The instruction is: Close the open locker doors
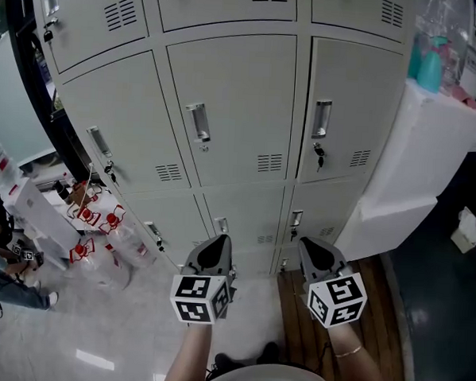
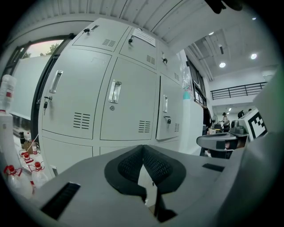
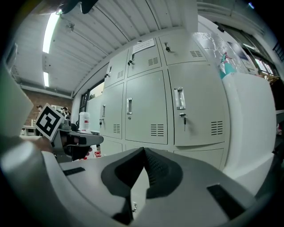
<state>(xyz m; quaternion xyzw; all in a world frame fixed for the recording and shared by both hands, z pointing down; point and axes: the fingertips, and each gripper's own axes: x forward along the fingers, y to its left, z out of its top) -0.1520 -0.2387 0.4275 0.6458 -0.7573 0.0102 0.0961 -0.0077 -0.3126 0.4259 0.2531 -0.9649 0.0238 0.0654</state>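
Locker bank [image 1: 236, 82]: door handles [image 1: 198, 121] vertical, facing out.

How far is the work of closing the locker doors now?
Done: most locker doors in view sit flush. In hand: nothing; the left gripper and right gripper are shut, empty, touching no door. Left: the keyed middle-right door seems slightly ajar.

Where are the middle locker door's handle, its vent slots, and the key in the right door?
handle [image 1: 199, 121], head view, centre of the metal plate.
vent slots [image 1: 269, 162], head view, the middle slot.
key [image 1: 319, 156], head view, the dark part below the lock.
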